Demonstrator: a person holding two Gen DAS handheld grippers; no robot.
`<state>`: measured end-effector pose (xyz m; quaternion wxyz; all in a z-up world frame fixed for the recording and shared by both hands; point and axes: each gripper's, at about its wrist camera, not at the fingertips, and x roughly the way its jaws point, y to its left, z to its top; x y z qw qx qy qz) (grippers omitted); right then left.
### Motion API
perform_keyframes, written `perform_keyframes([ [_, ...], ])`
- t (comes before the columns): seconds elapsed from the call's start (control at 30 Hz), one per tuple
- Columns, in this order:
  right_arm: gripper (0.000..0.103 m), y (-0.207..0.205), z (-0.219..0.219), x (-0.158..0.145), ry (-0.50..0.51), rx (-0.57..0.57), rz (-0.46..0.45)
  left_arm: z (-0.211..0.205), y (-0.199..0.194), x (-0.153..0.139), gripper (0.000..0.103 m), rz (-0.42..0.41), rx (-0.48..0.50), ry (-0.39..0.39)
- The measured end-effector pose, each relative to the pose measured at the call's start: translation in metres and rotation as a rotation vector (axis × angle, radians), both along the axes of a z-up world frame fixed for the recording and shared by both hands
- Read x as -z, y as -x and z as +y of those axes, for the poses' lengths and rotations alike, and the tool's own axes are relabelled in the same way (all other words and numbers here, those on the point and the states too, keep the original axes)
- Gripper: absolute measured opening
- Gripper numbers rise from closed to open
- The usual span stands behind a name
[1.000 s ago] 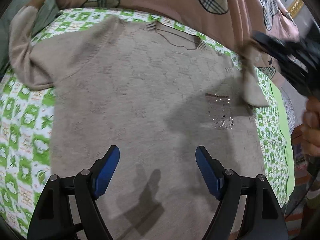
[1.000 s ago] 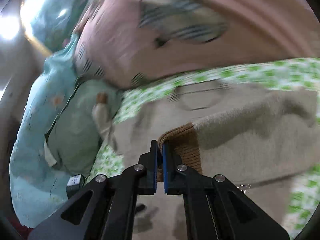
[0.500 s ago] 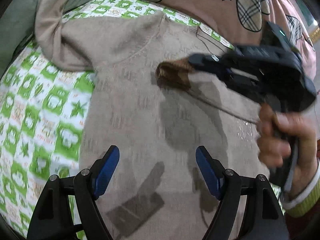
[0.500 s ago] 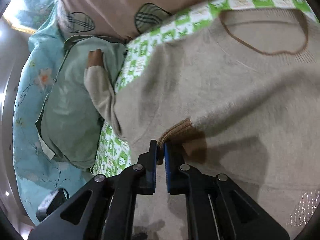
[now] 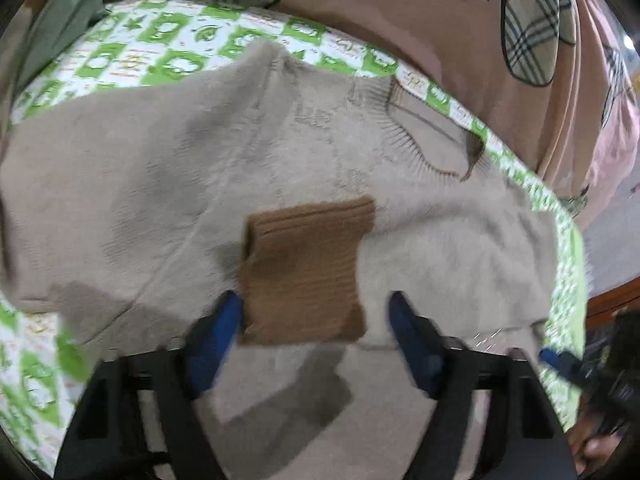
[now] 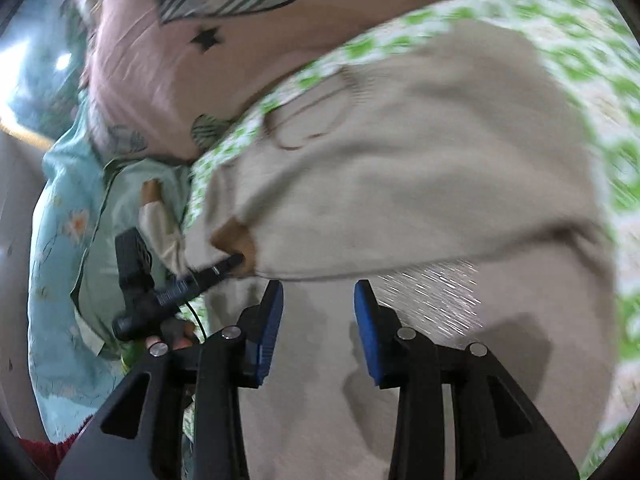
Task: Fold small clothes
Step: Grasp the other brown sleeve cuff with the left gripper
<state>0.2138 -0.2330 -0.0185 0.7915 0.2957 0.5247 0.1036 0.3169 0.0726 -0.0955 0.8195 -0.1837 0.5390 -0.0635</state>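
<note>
A beige knit sweater lies flat on a green-and-white patterned sheet. One sleeve is folded across its chest, ending in a brown ribbed cuff. My left gripper is open, its blue pads either side of the cuff's near edge, just above it. My right gripper is open and empty over the sweater's body. The left gripper's tip shows at the brown cuff in the right wrist view. The other sleeve lies off to the left on green fabric.
A pink quilt with plaid patches is bunched along the far side. A light green cloth and a blue floral quilt lie to the left. The sheet's right edge drops off toward the floor.
My right gripper carried the cuff across the sweater, let it go and pulled back to the right, open. My left gripper moved forward to the laid-down cuff.
</note>
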Motion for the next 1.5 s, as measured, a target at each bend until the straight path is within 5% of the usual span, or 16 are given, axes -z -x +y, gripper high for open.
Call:
perform_keyframes([
  [0.07, 0.039, 0.013, -0.017, 0.003, 0.005, 0.040, 0.015, -0.005, -0.001, -0.002, 0.018, -0.027, 0.016, 0.006],
  [0.13, 0.039, 0.021, -0.030, 0.004, 0.019, 0.072, 0.026, -0.009, 0.006, -0.010, 0.013, -0.059, 0.037, 0.023],
  [0.3, 0.039, 0.031, -0.064, 0.002, 0.057, 0.154, 0.018, -0.007, 0.048, -0.049, 0.012, -0.184, 0.048, 0.005],
  [0.47, 0.039, 0.021, -0.081, 0.002, 0.134, 0.174, 0.020, 0.030, 0.061, -0.014, 0.012, -0.064, -0.028, -0.004],
  [0.67, 0.051, -0.024, -0.097, 0.006, 0.215, 0.181, -0.018, 0.033, 0.067, -0.015, 0.013, -0.063, -0.044, 0.024],
  [0.8, 0.051, -0.066, -0.102, 0.033, 0.193, 0.147, 0.039, 0.023, 0.069, -0.012, 0.013, -0.047, -0.023, 0.011],
  [0.87, 0.009, -0.075, -0.100, 0.032, 0.212, 0.114, 0.036, 0.019, 0.069, -0.012, 0.013, -0.042, -0.018, 0.015],
  [0.93, 0.008, -0.073, -0.104, 0.014, 0.241, 0.126, -0.010, 0.014, 0.067, -0.013, 0.013, -0.053, -0.009, 0.023],
  [1.17, 0.015, -0.070, -0.118, 0.017, 0.267, 0.162, 0.046, 0.006, 0.059, -0.002, 0.013, -0.031, 0.000, 0.019],
  [1.27, 0.019, -0.054, -0.105, -0.014, 0.365, 0.212, -0.033, 0.011, 0.062, -0.003, 0.014, -0.036, -0.004, 0.034],
  [1.33, 0.019, -0.042, -0.087, -0.022, 0.274, 0.168, -0.097, 0.012, 0.063, -0.005, 0.014, -0.039, -0.001, 0.038],
  [1.4, 0.027, -0.041, -0.061, -0.004, 0.217, 0.051, -0.065, 0.012, 0.062, -0.005, 0.015, -0.034, -0.002, 0.041],
  [1.5, 0.028, -0.040, -0.057, 0.032, 0.365, 0.055, 0.063, 0.021, 0.067, -0.013, 0.019, -0.051, -0.010, 0.015],
])
